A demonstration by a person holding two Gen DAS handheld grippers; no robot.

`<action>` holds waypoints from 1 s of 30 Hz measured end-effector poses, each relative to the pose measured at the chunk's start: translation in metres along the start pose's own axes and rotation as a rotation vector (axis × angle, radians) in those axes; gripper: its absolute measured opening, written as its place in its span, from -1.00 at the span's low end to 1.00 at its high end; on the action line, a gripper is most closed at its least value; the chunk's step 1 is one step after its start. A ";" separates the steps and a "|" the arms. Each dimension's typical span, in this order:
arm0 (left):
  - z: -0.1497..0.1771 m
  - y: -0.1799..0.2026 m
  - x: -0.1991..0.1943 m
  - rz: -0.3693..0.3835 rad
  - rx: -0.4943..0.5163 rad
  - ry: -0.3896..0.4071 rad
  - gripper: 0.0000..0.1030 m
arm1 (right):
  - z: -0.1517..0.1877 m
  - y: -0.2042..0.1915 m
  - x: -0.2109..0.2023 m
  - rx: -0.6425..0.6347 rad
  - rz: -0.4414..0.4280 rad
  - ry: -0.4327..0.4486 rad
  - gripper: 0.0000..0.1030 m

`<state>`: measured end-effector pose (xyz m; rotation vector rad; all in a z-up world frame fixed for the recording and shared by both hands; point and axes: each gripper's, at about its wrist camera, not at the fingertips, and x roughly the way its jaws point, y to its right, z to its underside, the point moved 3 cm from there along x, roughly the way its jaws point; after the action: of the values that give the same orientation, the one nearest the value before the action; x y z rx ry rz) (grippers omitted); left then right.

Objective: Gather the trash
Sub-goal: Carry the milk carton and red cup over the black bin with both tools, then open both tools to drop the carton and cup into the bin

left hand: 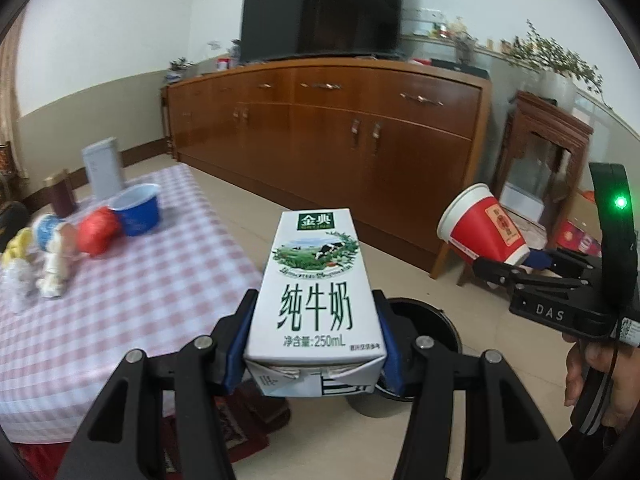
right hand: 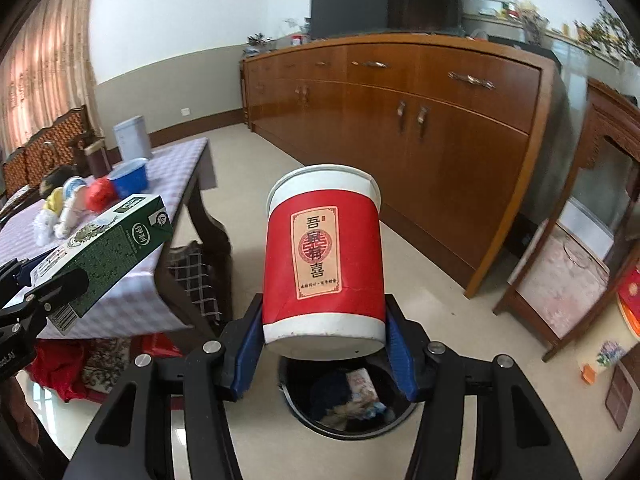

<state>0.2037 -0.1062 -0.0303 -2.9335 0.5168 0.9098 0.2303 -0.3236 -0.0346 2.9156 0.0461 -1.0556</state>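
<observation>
Milk carton [left hand: 316,300] and red paper cup [right hand: 324,256], each clamped in a claw, carried just above the dark trash bin [right hand: 348,396] on the floor.

The left claw [left hand: 316,344] grips the carton by its side walls near the folded base, and the right claw [right hand: 324,340] grips the cup at its bottom rim, mouth pointing away. The bin, already holding some waste, sits directly under the cup and shows behind the carton. To finish the drop well, each item should probably be centred over the bin mouth before its claw lets go, one after the other so they do not collide. Beside the bin stands the checked-cloth surface [left hand: 132,280], where a blue bowl [left hand: 138,210], a red object and small figures remain.
</observation>
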 end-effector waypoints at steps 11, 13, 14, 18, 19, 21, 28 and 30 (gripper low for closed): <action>0.017 0.054 0.056 0.115 0.053 -0.109 0.07 | 0.041 0.052 0.027 0.031 0.037 -0.090 0.11; 0.021 0.060 0.068 0.134 0.052 -0.134 0.07 | 0.047 0.058 0.035 0.028 0.029 -0.108 0.11; 0.023 0.063 0.073 0.142 0.051 -0.145 0.07 | 0.051 0.060 0.041 0.023 0.027 -0.120 0.11; 0.033 0.074 0.095 0.168 0.073 -0.188 0.07 | 0.066 0.068 0.062 0.003 0.004 -0.162 0.11; 0.035 0.075 0.101 0.174 0.076 -0.199 0.07 | 0.069 0.068 0.069 -0.005 -0.003 -0.172 0.12; 0.040 0.078 0.115 0.203 0.068 -0.232 0.07 | 0.077 0.070 0.083 -0.027 -0.018 -0.198 0.12; 0.067 0.085 0.169 0.295 0.048 -0.392 0.11 | 0.114 0.073 0.145 -0.152 -0.063 -0.325 0.18; 0.078 0.075 0.182 0.296 -0.019 -0.438 0.47 | 0.124 0.081 0.154 -0.159 -0.058 -0.313 0.59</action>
<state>0.2784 -0.2227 -0.1904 -2.5850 0.9204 1.5398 0.2725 -0.4085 -0.2266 2.5926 0.1955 -1.4317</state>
